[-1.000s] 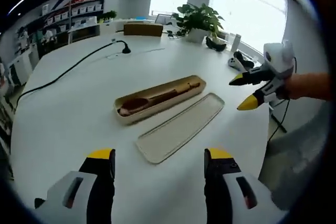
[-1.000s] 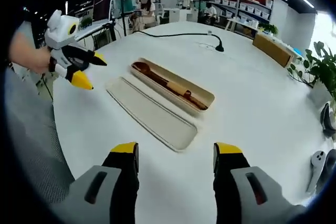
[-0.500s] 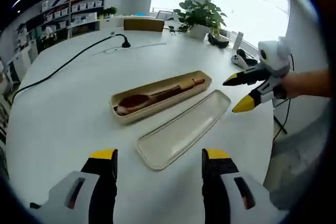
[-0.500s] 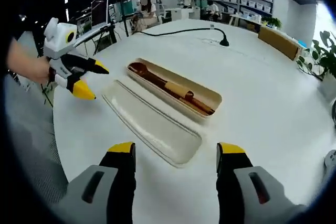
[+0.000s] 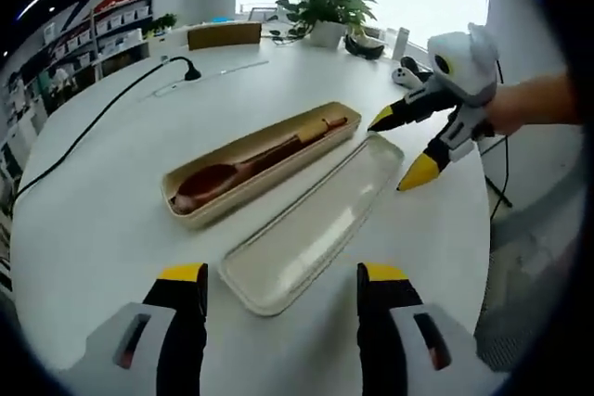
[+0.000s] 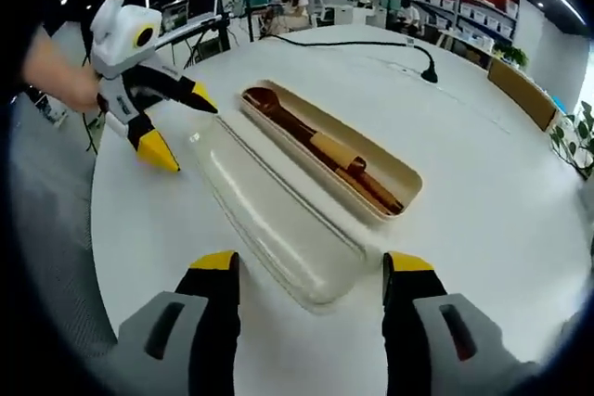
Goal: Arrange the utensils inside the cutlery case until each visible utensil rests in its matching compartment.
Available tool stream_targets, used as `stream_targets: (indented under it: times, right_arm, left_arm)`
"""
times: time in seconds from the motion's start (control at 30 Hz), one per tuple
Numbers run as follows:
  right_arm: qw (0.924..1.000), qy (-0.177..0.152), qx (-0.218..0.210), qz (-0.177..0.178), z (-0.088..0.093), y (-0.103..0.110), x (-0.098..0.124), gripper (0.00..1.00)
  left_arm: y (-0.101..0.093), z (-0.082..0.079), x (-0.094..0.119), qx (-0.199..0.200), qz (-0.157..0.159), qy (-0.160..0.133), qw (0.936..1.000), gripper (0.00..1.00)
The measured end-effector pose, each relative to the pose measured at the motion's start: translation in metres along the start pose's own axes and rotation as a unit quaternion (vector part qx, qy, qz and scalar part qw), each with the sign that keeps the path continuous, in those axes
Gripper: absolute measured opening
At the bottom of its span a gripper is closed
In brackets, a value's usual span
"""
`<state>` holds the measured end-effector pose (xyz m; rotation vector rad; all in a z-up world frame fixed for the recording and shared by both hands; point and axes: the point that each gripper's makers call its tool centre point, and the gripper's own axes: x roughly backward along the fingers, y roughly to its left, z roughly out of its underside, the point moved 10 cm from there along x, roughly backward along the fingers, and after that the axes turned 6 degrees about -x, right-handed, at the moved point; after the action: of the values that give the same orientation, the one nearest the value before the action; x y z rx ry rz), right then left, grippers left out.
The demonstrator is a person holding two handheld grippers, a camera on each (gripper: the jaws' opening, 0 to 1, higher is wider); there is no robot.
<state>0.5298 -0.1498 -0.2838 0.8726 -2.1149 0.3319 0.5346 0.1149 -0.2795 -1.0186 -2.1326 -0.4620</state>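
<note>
Both grippers, left gripper (image 6: 176,127) and right gripper (image 5: 401,149), have neared the lid (image 5: 311,226).

Both grippers hover with fingers spread: left gripper (image 6: 176,130) and right gripper (image 5: 402,148), each hand-held.

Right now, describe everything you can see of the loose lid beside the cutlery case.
The lid is a long, shallow, beige tray with rounded ends and a raised rim, matte like plastic or fibre composite. It lies flat, hollow side up and empty, on the white table, parallel to the open cutlery case and close alongside it. Neither open gripper touches it: the right gripper hovers at its far end, the left gripper near the other end.
</note>
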Motion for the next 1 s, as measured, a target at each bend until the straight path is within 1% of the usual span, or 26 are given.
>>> stream_targets:
  times: [0.07, 0.1, 0.13, 0.17, 0.33, 0.4, 0.53, 0.73, 0.77, 0.9, 0.93, 0.97, 1.0]
  right_arm:
    - [0.9999, -0.004, -0.008, 0.006, 0.0, 0.0, 0.002, 0.55]
    - [0.9999, -0.004, -0.008, 0.007, 0.0, 0.001, 0.003, 0.53]
    - [0.9999, -0.005, -0.011, 0.009, 0.001, 0.002, 0.002, 0.53]
    - [0.9999, -0.005, -0.012, 0.009, 0.001, 0.004, 0.002, 0.53]
    - [0.9999, -0.006, -0.007, 0.011, 0.004, 0.016, 0.005, 0.52]
    - [1.0, -0.001, -0.004, 0.006, 0.006, 0.022, 0.008, 0.51]
    - [1.0, 0.001, 0.001, 0.001, 0.011, 0.03, 0.01, 0.5]
    - [0.9998, 0.014, 0.01, -0.008, 0.016, 0.046, 0.015, 0.49]
    - [0.9996, 0.018, 0.018, -0.012, 0.017, 0.048, 0.016, 0.48]
    - [0.9994, 0.016, 0.025, -0.02, 0.022, 0.054, 0.018, 0.48]
    - [0.9994, 0.021, 0.024, -0.013, 0.021, 0.055, 0.018, 0.49]
    - [0.9992, 0.021, 0.032, -0.009, 0.02, 0.056, 0.019, 0.51]
    - [0.998, 0.024, 0.059, -0.002, 0.018, 0.054, 0.02, 0.53]
  left_arm:
    - [-0.001, 0.0, -0.003, 0.004, 0.01, 0.0, 0.9999, 0.63]
    - [0.001, -0.002, -0.004, -0.003, 0.006, -0.016, 0.9999, 0.62]
    - [0.001, 0.0, -0.003, 0.001, 0.005, -0.002, 1.0, 0.61]
    - [0.0, 0.0, -0.002, 0.002, 0.002, 0.002, 1.0, 0.61]
    - [-0.005, 0.006, 0.002, -0.012, -0.01, 0.003, 0.9999, 0.63]
    - [-0.008, 0.01, 0.006, -0.015, -0.013, 0.005, 0.9998, 0.62]
    - [-0.015, 0.018, 0.013, -0.017, -0.021, 0.009, 0.9996, 0.6]
    - [-0.022, 0.028, 0.024, -0.013, -0.021, 0.011, 0.9996, 0.6]
    - [-0.024, 0.031, 0.026, -0.013, -0.02, 0.013, 0.9996, 0.6]
    - [-0.028, 0.039, 0.032, -0.021, -0.016, 0.012, 0.9996, 0.6]
    - [-0.029, 0.04, 0.033, -0.022, -0.016, 0.009, 0.9996, 0.6]
    - [-0.029, 0.041, 0.033, -0.022, -0.015, 0.007, 0.9996, 0.61]
    - [-0.03, 0.039, 0.032, -0.021, -0.013, 0.006, 0.9997, 0.62]
